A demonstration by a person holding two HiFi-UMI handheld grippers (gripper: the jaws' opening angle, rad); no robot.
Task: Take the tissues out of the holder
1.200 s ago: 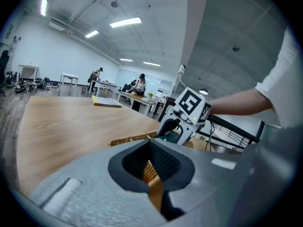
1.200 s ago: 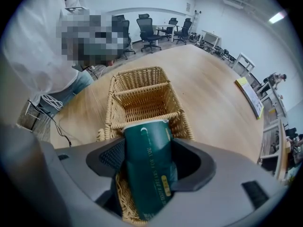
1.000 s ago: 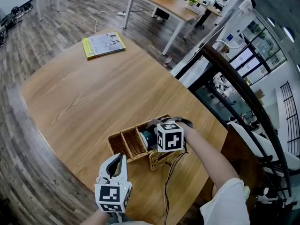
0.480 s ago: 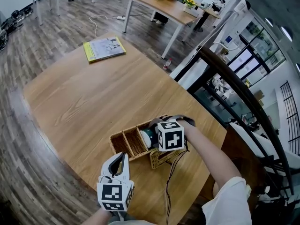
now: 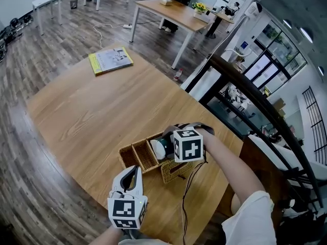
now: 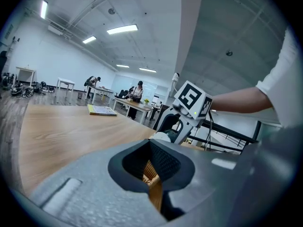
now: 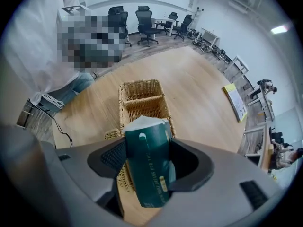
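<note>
A wicker holder [image 5: 144, 157] with several compartments stands near the table's front edge. My right gripper [image 5: 163, 147] is shut on a dark green tissue pack [image 5: 161, 149] with a white end and holds it just above the holder's right part. In the right gripper view the pack [image 7: 148, 168] stands upright between the pads, with the holder [image 7: 142, 99] below and beyond it. My left gripper [image 5: 135, 169] rests at the holder's near wall. Its jaws stand almost together with a strip of wicker [image 6: 150, 175] between them.
A yellow booklet [image 5: 110, 60] lies at the table's far side. A black cable [image 5: 183, 200] hangs off the near right edge. A dark curved railing [image 5: 258, 103] runs close along the right. Desks [image 5: 176, 11] and chairs stand beyond on the wood floor.
My right gripper has risen slightly with the tissue pack, so more of the pack shows above the holder. My left gripper has stayed at the holder's near wall.
</note>
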